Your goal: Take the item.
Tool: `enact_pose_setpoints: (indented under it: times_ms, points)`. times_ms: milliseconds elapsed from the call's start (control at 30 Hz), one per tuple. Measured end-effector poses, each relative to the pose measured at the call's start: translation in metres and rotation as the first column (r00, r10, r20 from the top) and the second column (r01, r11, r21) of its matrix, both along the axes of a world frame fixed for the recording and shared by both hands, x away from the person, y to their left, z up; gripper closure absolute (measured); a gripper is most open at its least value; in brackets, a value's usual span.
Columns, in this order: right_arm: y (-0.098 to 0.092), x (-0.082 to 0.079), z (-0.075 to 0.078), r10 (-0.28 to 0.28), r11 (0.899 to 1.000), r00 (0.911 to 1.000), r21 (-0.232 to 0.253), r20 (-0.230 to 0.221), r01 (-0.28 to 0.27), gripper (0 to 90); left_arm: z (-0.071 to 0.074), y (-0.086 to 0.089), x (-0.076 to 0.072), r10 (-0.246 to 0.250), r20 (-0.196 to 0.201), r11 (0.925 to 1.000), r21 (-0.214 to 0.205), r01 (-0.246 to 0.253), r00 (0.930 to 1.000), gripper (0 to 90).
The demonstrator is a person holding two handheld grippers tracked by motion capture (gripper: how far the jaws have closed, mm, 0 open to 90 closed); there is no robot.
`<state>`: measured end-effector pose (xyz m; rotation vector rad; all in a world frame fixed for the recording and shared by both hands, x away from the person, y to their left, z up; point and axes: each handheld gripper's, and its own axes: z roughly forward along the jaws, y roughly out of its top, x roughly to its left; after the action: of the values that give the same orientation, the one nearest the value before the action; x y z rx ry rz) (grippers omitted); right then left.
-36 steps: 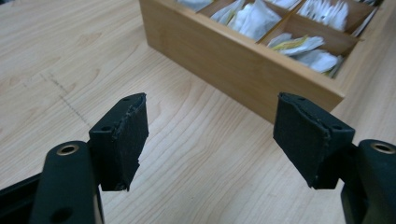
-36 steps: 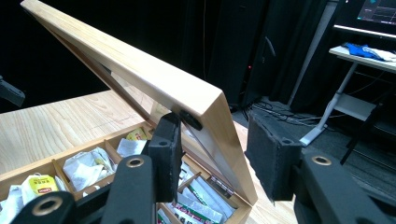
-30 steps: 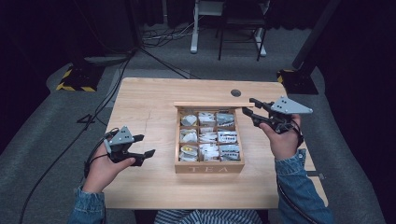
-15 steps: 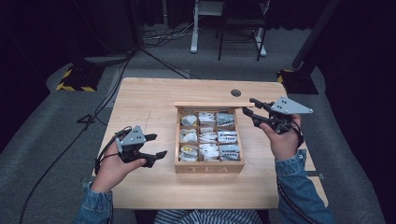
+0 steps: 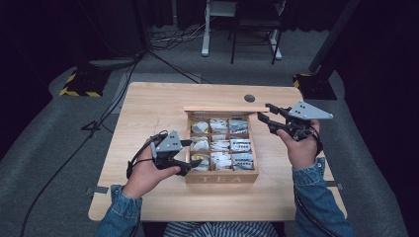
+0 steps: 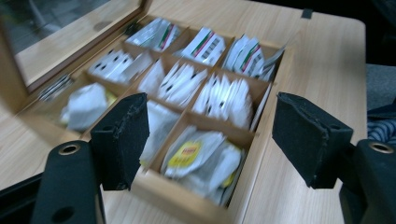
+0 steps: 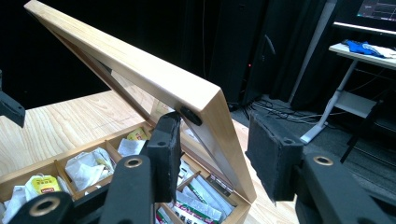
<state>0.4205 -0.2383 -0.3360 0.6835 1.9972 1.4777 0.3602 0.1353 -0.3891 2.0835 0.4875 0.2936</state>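
Note:
A wooden tea box (image 5: 221,177) marked TEA stands mid-table, its compartments holding several tea bags. Its lid (image 5: 220,108) stands raised along the far edge. My right gripper (image 5: 264,117) is at the lid's right corner. In the right gripper view the lid (image 7: 140,65) runs between the two pads, and the gripper (image 7: 212,154) is shut on its corner. My left gripper (image 5: 192,153) hovers open at the box's front left corner. In the left gripper view its jaws (image 6: 210,140) stand wide apart above a yellow-labelled tea bag (image 6: 187,154), holding nothing.
The light wooden table (image 5: 148,108) has a round cable hole (image 5: 249,98) behind the box. Cables trail over the grey floor at the left. A yellow-and-black striped base (image 5: 79,84) and white desk legs (image 5: 205,29) stand beyond the table.
My left gripper has travelled right from the table's left part to the box's front left corner. The right gripper and the lid have kept still.

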Motion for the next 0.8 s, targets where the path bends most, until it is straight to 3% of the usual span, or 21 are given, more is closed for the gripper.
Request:
enact_pose_setpoints:
  times_ms: [267, 800]
  points:
    - [0.001, 0.0, 0.0, -0.005, 1.0, 1.0, 0.0, -0.001, 0.005, 55.0, 0.001, -0.029, 0.005, -0.065, -0.008, 0.9978, -0.006, 0.065, 0.9978, 28.7]
    - [0.0, 0.001, -0.001, 0.003, 1.0, 1.0, 0.004, -0.002, -0.003, 55.0, -0.011, -0.088, 0.022, -0.156, -0.086, 0.9878, -0.007, 0.156, 0.984, 33.0]
